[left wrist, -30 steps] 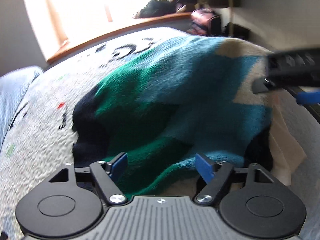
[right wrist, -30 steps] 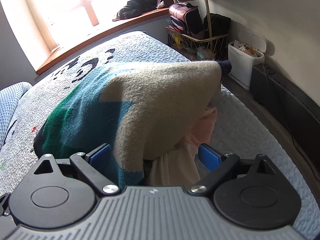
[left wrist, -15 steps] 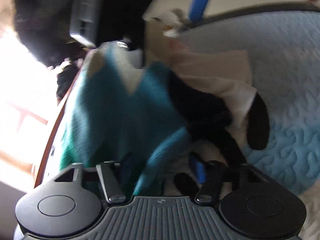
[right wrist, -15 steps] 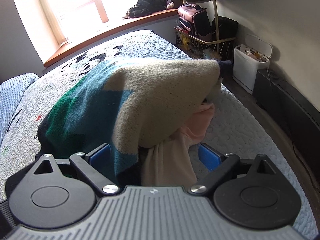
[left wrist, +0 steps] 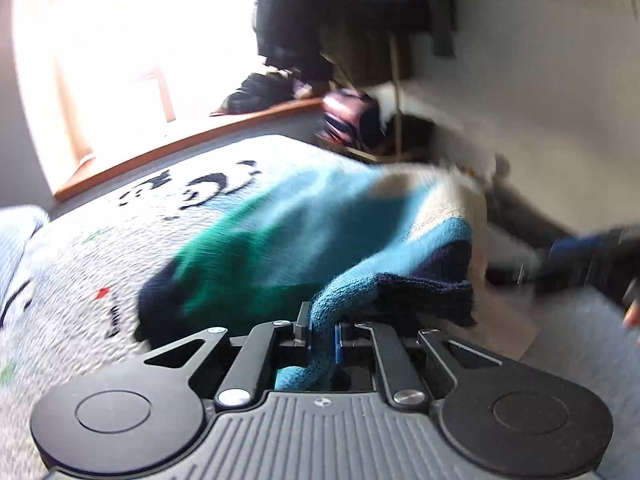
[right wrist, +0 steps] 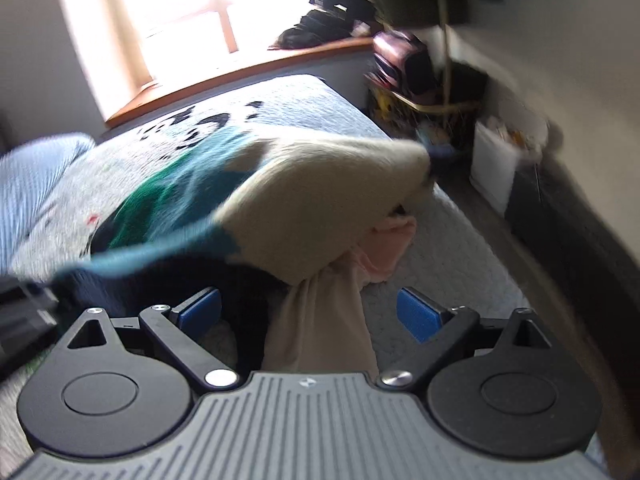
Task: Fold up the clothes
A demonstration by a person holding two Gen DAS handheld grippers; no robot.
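Observation:
A knit sweater (left wrist: 304, 232) in teal, green, navy and cream lies heaped on the bed (left wrist: 80, 248). My left gripper (left wrist: 322, 338) is shut on the sweater's teal and navy edge and holds it lifted. In the right wrist view the sweater (right wrist: 312, 208) drapes over a pile with a beige garment (right wrist: 320, 328) and a pink one (right wrist: 390, 246). My right gripper (right wrist: 308, 314) is open, its blue pads either side of the beige garment. It also shows blurred at the right of the left wrist view (left wrist: 580, 256).
The bed has a grey quilted cover with black panda prints (right wrist: 208, 124). A wooden window sill (right wrist: 248, 76) runs behind it. Bags in a wire basket (right wrist: 416, 92) and a white bin (right wrist: 496, 160) stand on the floor to the right, by the wall.
My left gripper has closed on the sweater's edge and lifted it; it was open a second ago. My right gripper stays open and has shifted slightly. Both views are blurred by motion.

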